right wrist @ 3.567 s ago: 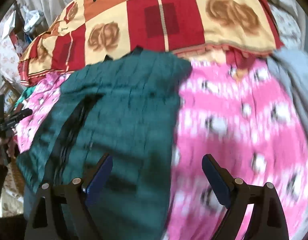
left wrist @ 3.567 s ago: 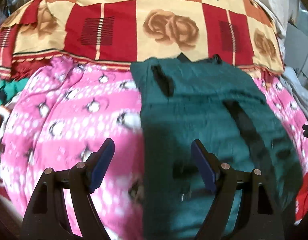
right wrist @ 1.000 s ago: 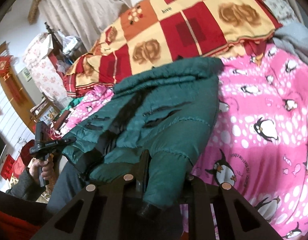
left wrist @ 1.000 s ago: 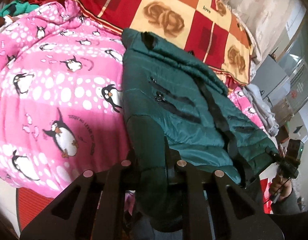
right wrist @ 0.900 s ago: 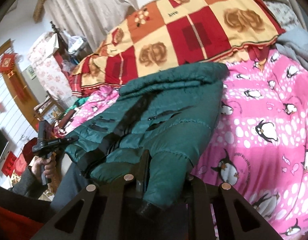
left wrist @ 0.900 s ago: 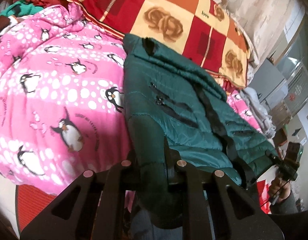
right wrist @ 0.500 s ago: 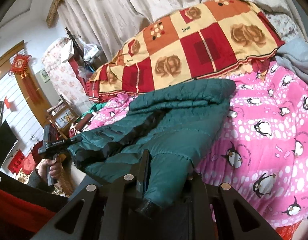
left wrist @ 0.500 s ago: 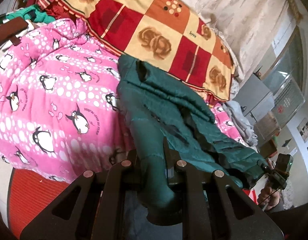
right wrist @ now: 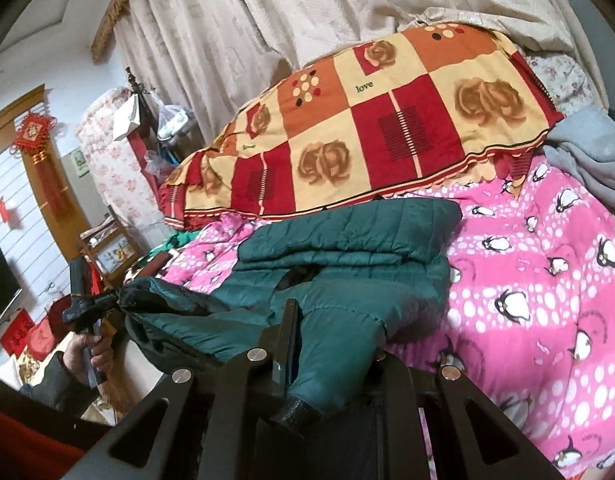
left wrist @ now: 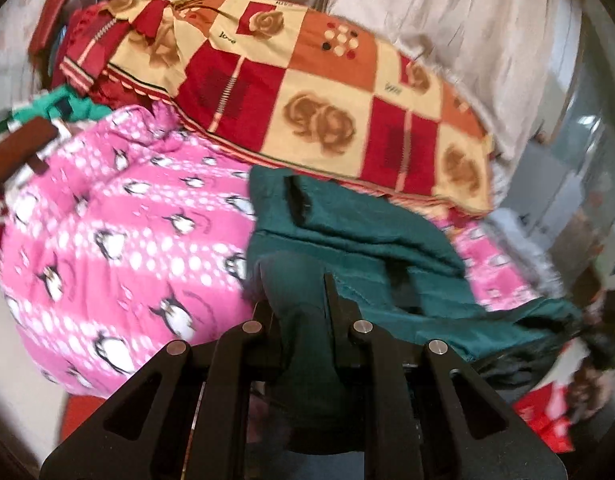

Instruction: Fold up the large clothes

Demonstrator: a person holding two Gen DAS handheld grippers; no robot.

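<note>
Gripping the near hem of the green puffer jacket [right wrist: 347, 256], the left gripper [left wrist: 303, 312] and right gripper [right wrist: 327, 344] have jaws clamped on its fabric, its far part lying on the pink penguin blanket [right wrist: 547, 280] below the checkered quilt [right wrist: 387, 128].

A bed covered by a pink penguin blanket [right wrist: 547, 280] carried a green padded jacket [right wrist: 347, 248] at its centre and a red-and-yellow patchwork quilt [right wrist: 387, 128] toward twelve o'clock.
</note>
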